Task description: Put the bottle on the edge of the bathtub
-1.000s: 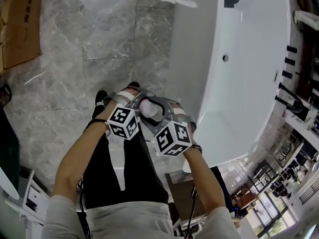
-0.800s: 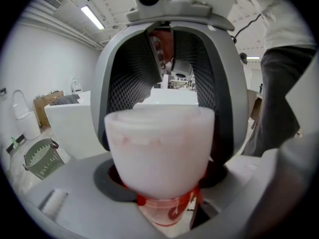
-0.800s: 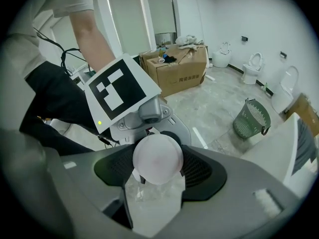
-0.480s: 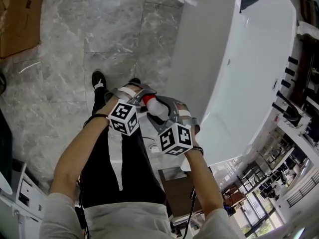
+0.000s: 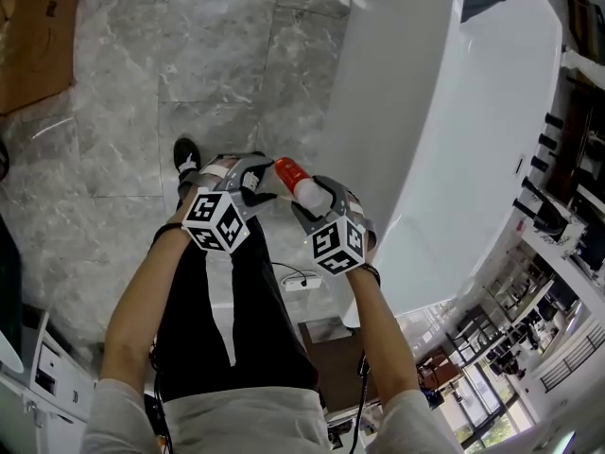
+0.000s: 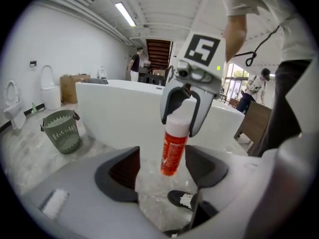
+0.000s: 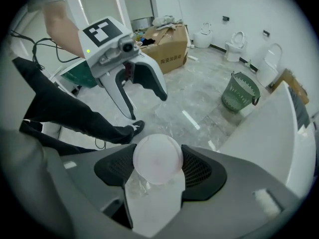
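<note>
Since a second ago my two grippers have drawn apart. Both crowded round the bottle then; now my left gripper has backed off toward 9 o'clock in the head view. Its jaws are spread wide, and the bottle's orange end hangs in the gap, touching neither pad as far as I can tell. My right gripper is clamped on the white end and carries it alone, in the air above the floor. The bathtub lies toward 2 o'clock, its white wall near but its edge not yet reached. I judge the handover done. What remains is swinging the bottle toward 2 o'clock and setting it down squarely on that edge.
</note>
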A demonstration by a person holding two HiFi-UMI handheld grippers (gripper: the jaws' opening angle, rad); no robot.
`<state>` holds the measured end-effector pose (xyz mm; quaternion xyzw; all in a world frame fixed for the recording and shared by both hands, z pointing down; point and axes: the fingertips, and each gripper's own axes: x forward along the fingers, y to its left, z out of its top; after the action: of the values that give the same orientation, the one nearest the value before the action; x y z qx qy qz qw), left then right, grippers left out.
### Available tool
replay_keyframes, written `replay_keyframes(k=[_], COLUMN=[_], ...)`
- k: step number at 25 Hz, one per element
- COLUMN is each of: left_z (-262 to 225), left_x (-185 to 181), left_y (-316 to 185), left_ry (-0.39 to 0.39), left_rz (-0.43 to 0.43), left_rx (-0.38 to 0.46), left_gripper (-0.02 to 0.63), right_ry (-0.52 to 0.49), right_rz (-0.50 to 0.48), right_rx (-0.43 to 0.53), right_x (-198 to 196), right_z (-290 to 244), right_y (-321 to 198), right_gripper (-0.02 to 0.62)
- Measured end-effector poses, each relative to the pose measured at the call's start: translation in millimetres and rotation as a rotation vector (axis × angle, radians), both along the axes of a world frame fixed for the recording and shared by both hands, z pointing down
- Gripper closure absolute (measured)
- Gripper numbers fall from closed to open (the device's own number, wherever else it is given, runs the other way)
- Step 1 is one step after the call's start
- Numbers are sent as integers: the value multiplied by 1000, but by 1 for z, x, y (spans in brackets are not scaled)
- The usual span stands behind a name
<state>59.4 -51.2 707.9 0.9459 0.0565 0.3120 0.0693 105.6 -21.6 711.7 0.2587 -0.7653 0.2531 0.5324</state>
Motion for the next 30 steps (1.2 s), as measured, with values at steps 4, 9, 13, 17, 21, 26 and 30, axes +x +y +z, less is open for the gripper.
replay_keyframes(k=[4,9,13,17,21,26,30], left_z=[-10,-17,-13,-15,-19,-17,-14], left_x=[-3,0,3,13,22,28,28], left_y=[-8,-15,-15,-19,-24,-32,-39], left_ry=[19,34,29,45,60,62,68], left_rz=[-58,-126,-136,-188,-220,-263,-306], left_rx=[-32,-53,-54,-78,-93,-117,-132], left_gripper=[268,268,268,268,268,270,270], right_ry=[39,73,62,65,80,94,112], right_rz=[112,218,306,432,515,527,508], right_rx=[-9,-47,-72,-77,-72,-86,-125], right_x=[22,49,65,86,100,111,116], right_z=[32,66,88,110,128,150,170], right_y=[2,4,0,0,-7,-11,-12], right_gripper=[321,319,319,321,321,321,321])
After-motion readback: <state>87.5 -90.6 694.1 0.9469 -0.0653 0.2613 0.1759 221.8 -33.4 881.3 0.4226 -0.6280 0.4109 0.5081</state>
